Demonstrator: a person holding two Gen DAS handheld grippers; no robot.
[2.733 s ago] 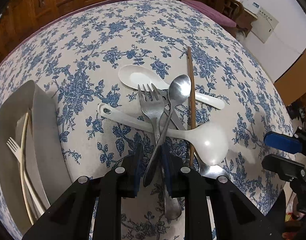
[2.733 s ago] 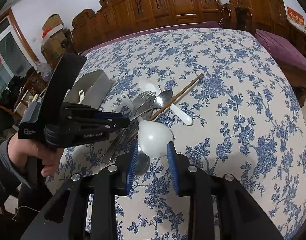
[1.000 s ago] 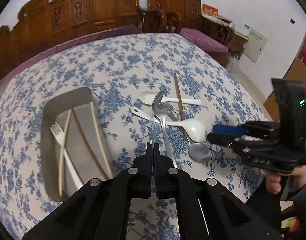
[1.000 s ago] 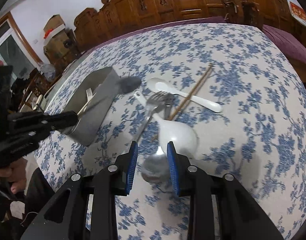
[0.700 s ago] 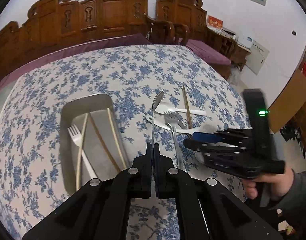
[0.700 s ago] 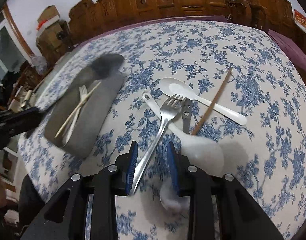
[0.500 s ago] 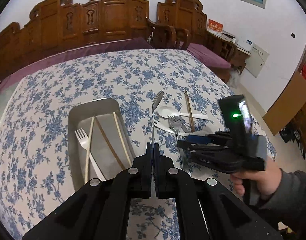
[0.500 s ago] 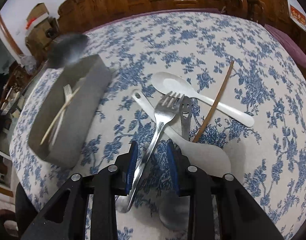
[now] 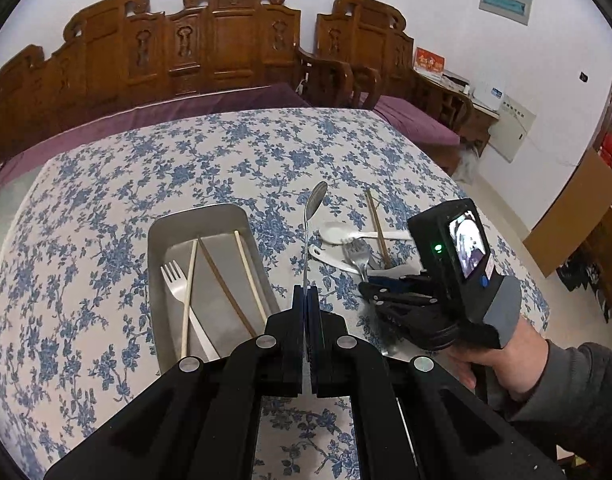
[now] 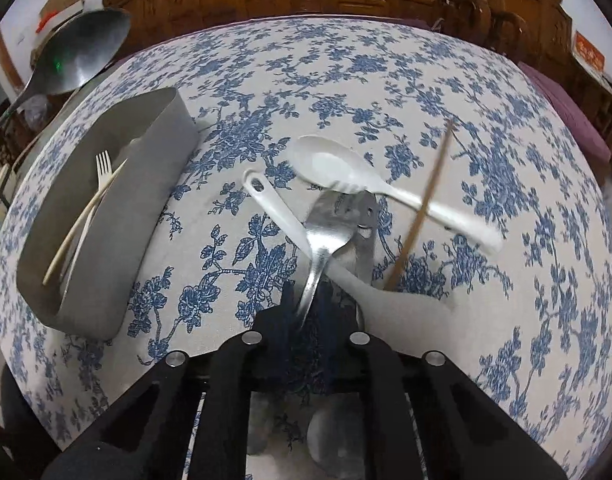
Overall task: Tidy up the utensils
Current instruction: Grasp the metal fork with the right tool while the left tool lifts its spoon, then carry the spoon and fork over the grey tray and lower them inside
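Right wrist view alone shows right gripper (image 10: 306, 300) closing on fork (image 10: 326, 228) (blurred).

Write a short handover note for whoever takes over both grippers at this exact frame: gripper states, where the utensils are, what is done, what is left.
Left gripper: shut on the handle of a metal spoon, held in the air beside the tray.
Right gripper: jaws closing around the handle of the metal fork, which lies in the pile on the table.
Done: a white fork and three chopsticks lie in the tray.
Left: place the spoon, then the metal fork. On the cloth remain a white spoon, a white ladle, a brown chopstick and another metal utensil under the fork.
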